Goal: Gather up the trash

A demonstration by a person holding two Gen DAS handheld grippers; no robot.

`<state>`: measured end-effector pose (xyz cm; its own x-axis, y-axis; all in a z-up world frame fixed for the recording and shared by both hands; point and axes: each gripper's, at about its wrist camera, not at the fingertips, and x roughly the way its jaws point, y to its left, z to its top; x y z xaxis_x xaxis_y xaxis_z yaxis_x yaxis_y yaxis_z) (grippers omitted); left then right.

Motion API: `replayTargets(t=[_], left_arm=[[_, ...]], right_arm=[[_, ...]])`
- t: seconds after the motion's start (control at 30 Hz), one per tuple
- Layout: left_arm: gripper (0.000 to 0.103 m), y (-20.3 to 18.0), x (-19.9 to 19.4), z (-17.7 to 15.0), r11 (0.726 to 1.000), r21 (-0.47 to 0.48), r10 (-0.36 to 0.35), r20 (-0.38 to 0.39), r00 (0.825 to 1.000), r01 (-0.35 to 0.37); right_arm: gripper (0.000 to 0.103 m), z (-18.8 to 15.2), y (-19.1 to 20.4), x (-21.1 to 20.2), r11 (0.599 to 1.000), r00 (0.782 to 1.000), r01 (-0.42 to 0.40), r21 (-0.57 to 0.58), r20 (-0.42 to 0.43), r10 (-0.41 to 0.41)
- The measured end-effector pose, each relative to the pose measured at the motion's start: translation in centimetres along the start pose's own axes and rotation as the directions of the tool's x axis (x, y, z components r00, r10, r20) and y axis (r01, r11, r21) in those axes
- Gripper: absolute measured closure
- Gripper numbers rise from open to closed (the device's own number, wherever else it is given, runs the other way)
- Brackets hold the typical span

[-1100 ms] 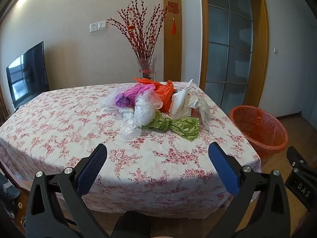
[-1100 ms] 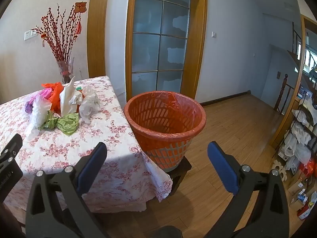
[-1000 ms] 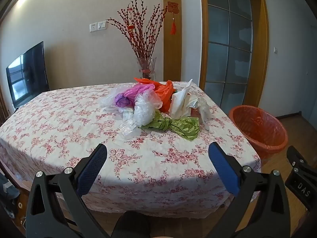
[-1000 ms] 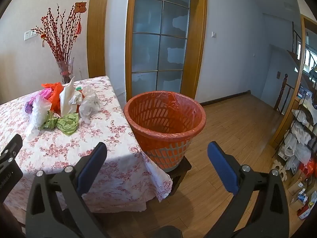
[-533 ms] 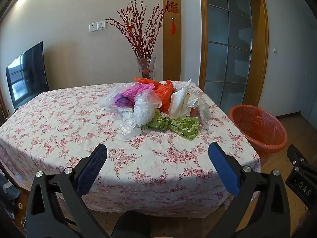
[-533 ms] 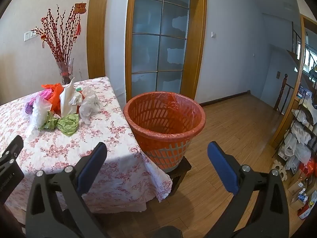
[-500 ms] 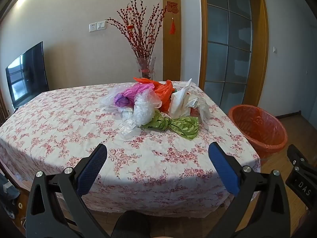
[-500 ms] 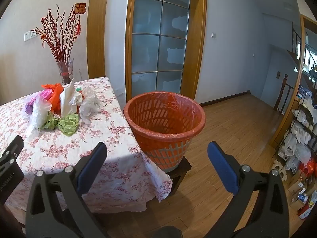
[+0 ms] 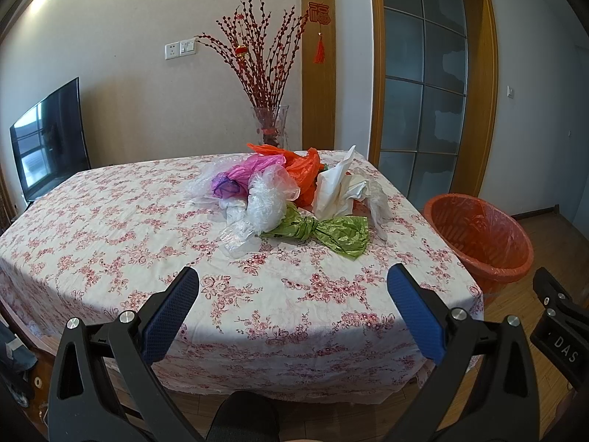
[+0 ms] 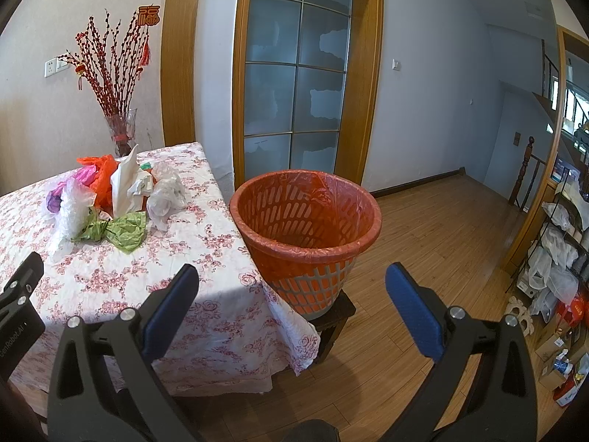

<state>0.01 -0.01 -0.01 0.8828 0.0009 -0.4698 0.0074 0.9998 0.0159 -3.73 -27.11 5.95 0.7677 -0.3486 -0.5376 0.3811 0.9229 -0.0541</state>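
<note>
Both tools gape wide and empty: the left tool (image 9: 292, 296) short of the desk (image 9: 121, 228), the right tool (image 10: 292, 291) facing the basket (image 10: 307, 221). Ahead of the left tool, bags (image 9: 294, 199) lie heaped; limp plastic could slip or drag neighbours

black fingers (image 9: 169, 316) with blue pads, seemingly silver screws.

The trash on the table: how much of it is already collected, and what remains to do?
Nothing looks collected yet. The lined orange basket appears empty. Both the left gripper and right gripper are open and hold nothing. The whole pile is left: green bag, orange bag, pink bag, clear bags and white paper on the floral tablecloth.
</note>
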Motion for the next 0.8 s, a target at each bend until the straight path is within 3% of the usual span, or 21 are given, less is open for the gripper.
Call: replayTargets(t=[0.8], left_arm=[[0.002,0.00,-0.02,-0.02,1.000,0.000,0.000,-0.003,1.000,0.000]], right_arm=[[0.004,-0.01,0.19,0.11,1.000,1.000,-0.001,-0.002,-0.002,0.001]])
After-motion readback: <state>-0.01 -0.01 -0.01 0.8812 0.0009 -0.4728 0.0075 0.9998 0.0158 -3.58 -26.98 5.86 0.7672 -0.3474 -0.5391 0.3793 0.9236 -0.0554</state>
